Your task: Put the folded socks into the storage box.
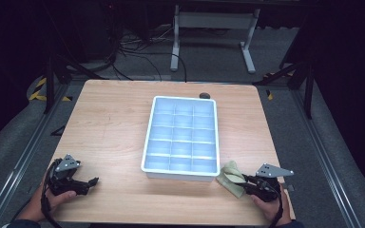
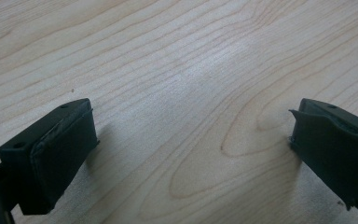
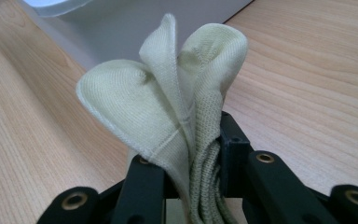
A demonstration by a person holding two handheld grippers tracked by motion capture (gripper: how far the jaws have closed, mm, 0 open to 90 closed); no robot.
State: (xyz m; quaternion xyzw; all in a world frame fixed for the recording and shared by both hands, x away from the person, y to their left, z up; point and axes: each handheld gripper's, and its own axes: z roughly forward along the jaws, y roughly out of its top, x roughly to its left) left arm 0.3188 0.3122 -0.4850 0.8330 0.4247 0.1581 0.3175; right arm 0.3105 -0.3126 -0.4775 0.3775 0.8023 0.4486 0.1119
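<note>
Cloth (image 3: 168, 98) is pinched between the pads of my right gripper (image 1: 250, 181): a pale yellow-green knitted piece, maybe a sock or a small rag, bunched into folds that stand up out of my jaws in the right gripper view. From above I see it lying at the near right corner of the table (image 1: 109, 118), just beside the near right corner of the white divided tray (image 1: 147, 142), with its free end apparently still resting on the wood. My jaws are pressed together on it, so I judge that the grasp is made and the lift not yet begun.

My left gripper (image 1: 91, 183) sits at the near left corner of the table, well apart from both tray and cloth. Its jaws are spread wide with nothing but bare wood grain between them, and it rests low on the surface.

By my reading, the step in hand is picking up the cloth, most likely to carry it to the tray, whose compartments all look empty from the high view. The next move calls for a straight rise first, so the hanging folds come clear of the tray's rim instead of dragging against its near wall. The fabric is soft and gathered unevenly, so I should keep the pinch firm in case a fold slips out. After that comes a short carry forward and to the left over the tray. Which compartment to choose I cannot tell from here.
</note>
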